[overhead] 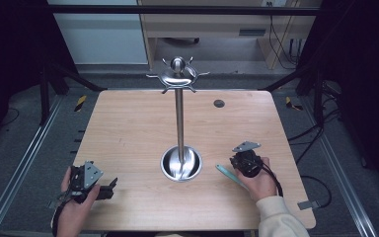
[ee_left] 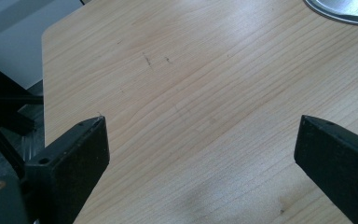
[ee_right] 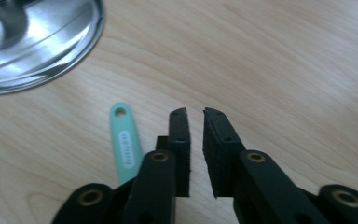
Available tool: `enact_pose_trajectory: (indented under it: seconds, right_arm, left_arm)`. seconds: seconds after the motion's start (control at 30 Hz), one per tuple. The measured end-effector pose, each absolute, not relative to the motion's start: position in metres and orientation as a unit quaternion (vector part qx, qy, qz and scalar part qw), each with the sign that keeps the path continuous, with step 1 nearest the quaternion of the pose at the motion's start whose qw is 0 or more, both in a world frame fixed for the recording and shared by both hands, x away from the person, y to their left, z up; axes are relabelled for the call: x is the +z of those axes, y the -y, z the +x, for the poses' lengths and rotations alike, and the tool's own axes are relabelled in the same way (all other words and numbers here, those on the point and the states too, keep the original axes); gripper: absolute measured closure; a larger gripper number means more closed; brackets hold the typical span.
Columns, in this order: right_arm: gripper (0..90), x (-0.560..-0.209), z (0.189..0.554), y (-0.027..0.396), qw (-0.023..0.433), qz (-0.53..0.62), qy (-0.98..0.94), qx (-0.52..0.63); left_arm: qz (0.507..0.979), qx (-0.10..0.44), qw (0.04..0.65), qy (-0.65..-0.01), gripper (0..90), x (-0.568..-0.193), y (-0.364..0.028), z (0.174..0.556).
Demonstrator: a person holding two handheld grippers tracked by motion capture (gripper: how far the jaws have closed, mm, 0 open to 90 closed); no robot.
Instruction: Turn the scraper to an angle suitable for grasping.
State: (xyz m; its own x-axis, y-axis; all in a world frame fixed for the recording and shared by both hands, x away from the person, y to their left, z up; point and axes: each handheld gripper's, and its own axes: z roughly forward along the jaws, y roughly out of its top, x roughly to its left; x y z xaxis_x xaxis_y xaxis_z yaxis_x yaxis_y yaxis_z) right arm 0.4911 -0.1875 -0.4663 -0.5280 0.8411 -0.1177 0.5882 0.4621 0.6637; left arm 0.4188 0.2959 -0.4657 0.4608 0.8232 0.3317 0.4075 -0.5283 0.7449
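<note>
Hands at the near edge of a wooden table (overhead: 128,128) hold a black two-jaw gripper each, seen from the high view. At the left, the left gripper (overhead: 109,187) lies low over the table's near-left corner, tips aimed toward the middle; its own view shows what the overhead picture cannot, the two jaws spread wide over bare wood with nothing between them, and a sliver of a shiny round base (ee_left: 345,11) in the top right corner. At the centre stands a steel stand (overhead: 179,118), a slim upright pole rising from that dished base (overhead: 181,164) to a ball-topped crown of short hooks, which the high view alone takes in whole. Just right of the base lies a mint-green handle (overhead: 228,175), flat on the wood and angled toward the person, its far end under the right hand. The right gripper (overhead: 237,163) hovers above it. The right gripper view brings the detail: its jaws stand nearly pressed together, a thin slit between them, gripping nothing, while the green handle (ee_right: 123,142), with a hanging hole at its tip, lies just beside the left jaw.
</note>
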Motion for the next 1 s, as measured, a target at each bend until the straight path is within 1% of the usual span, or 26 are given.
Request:
enact_pose_trajectory:
  seconds: [0.13,0.3,0.6,1.0]
  right_arm:
    - [90.0,-0.472,0.492,0.183,0.197,0.42,-0.842,0.277]
    - [90.0,-0.477,0.494,0.178,0.175,0.409,-0.855,0.267]
    - [90.0,-0.48,0.493,0.173,0.164,0.396,-0.865,0.26]
    - [90.0,-0.478,0.473,0.157,0.116,0.33,-0.898,0.266]
  left_arm:
    - [0.802,0.349,0.297,-0.384,2.8,-0.466,-0.296,0.419]
    - [0.802,0.349,0.297,-0.383,2.8,-0.466,-0.295,0.419]
    - [0.803,0.35,0.296,-0.382,2.8,-0.466,-0.295,0.42]
    - [0.803,0.351,0.294,-0.382,2.8,-0.466,-0.296,0.421]
